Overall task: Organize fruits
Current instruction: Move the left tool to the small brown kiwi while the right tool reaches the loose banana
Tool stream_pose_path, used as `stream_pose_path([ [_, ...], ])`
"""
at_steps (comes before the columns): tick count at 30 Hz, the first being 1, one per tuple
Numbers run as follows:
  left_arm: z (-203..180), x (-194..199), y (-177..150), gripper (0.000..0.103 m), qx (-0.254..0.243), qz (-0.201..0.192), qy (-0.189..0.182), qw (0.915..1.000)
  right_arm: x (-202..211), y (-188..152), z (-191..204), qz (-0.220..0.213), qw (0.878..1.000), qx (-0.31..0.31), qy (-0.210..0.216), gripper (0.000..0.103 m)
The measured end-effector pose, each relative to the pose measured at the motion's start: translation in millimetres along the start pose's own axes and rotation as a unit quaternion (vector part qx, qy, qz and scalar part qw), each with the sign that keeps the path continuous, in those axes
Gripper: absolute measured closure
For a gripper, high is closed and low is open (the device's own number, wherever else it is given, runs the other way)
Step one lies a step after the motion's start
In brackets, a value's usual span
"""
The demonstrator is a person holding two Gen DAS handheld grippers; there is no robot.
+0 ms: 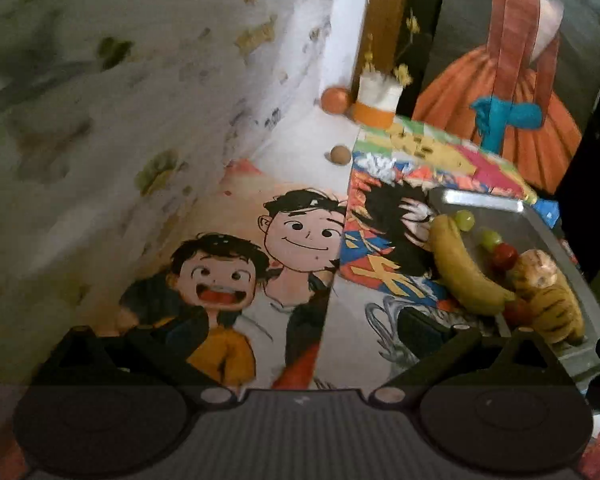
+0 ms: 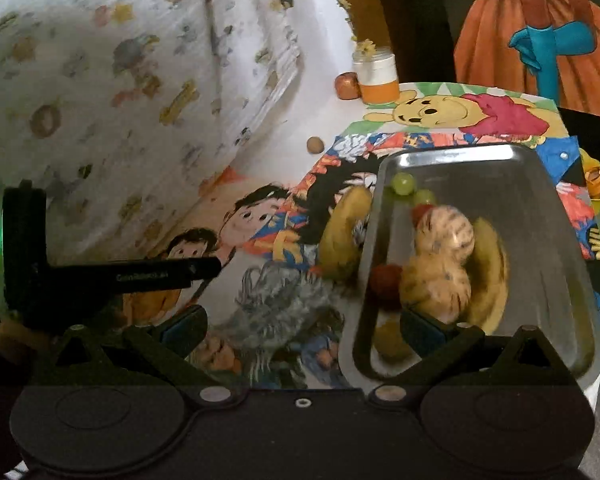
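A metal tray (image 2: 540, 184) sits on the cartoon-print cloth; it also shows in the left wrist view (image 1: 540, 232). In it lie a striped tiger toy (image 2: 440, 256), a banana (image 2: 492, 272), two green grapes (image 2: 404, 183) and small red fruits (image 2: 384, 280). A second banana (image 2: 340, 236) leans on the tray's left rim, also seen in the left wrist view (image 1: 464, 268). My right gripper (image 2: 304, 332) is open, its right finger over the tray's near end. My left gripper (image 1: 284, 336) is open and empty over the cloth, left of the tray.
A jar with an orange band (image 2: 376, 76) and a round orange-brown fruit (image 2: 347, 85) stand at the back by a wooden post. A small brown ball (image 2: 315, 145) lies on the white cloth. A patterned curtain (image 2: 120, 80) hangs along the left. The left gripper's black body (image 2: 112, 272) shows at left.
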State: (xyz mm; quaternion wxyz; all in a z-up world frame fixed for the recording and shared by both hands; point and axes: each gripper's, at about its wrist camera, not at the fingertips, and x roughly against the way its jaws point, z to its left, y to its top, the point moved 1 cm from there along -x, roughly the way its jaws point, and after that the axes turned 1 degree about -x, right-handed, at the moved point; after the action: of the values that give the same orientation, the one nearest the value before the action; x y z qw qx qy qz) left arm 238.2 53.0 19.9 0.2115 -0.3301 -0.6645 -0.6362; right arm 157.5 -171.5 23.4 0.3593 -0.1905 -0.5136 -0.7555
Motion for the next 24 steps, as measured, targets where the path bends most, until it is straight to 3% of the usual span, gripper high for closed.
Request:
stream_pose_path([
  [5,-5.6,-19.3,40.0,0.0,-0.004,0.069,0.008,0.9976,-16.2,25.4,14.0,0.025,0.999,0.01,-0.026,0.001],
  [10,-12.8,-42.5,73.5,0.0,-0.019,0.092,0.011,0.9955,-42.5,31.5,11.1,0.022,0.998,0.009,-0.053,0.004],
  [24,-46.4,-154.2,142.1,0.0,-0.128,0.039,-0.001,0.991,-114.3,42.4,7.1,0.032,0.993,0.07,-0.093,0.033],
])
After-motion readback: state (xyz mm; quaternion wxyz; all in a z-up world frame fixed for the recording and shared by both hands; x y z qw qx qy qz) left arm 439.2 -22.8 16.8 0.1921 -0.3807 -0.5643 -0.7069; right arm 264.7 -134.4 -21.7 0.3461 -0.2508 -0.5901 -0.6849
